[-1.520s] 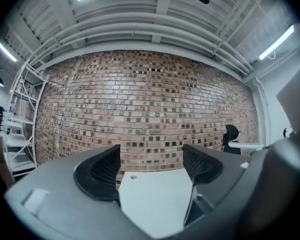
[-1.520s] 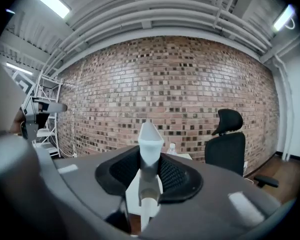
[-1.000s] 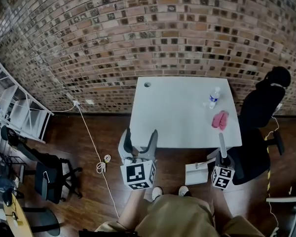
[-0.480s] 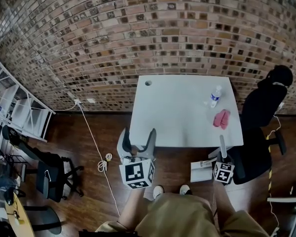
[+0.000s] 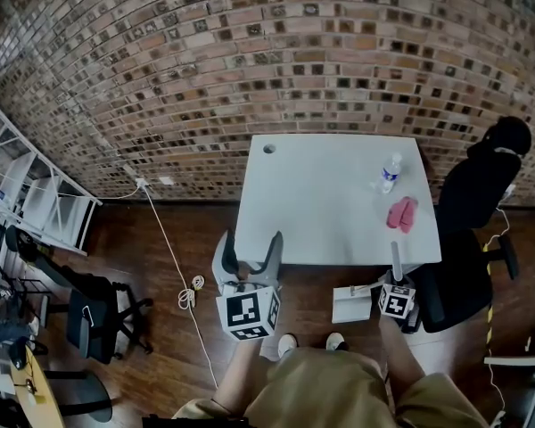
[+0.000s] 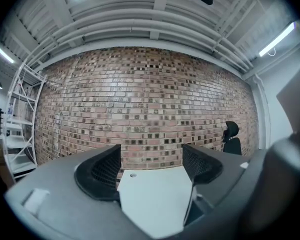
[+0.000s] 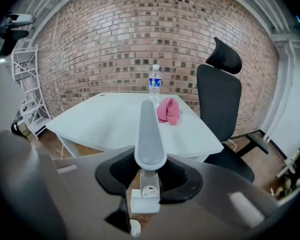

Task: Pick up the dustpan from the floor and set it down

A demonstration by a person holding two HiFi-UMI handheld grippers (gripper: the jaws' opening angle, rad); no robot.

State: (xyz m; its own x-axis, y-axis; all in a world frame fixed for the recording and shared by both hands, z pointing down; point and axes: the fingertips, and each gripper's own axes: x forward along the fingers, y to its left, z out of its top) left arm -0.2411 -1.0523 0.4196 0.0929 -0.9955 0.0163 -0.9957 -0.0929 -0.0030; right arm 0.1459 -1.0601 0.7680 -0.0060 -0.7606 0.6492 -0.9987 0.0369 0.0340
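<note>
There is one white counter (image 5: 321, 194), one water bottle (image 5: 389, 175), one pink cloth (image 5: 399, 214) and one dustpan (image 5: 350, 307). There are two tools: the left tool (image 6: 151, 169) and the right tool (image 7: 150, 174). Two black chairs are certain: the right chair (image 5: 468, 212) and the left chair (image 5: 89, 319). There is also one white shelf rack (image 5: 36, 205), one cable (image 5: 188, 295) and two shoes: left shoe (image 5: 285, 346), right shoe (image 5: 335, 341).

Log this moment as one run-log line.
left gripper: open, empty | right gripper: shut on dustpan | dustpan: in front of table | table: bottle, pink cloth
</note>
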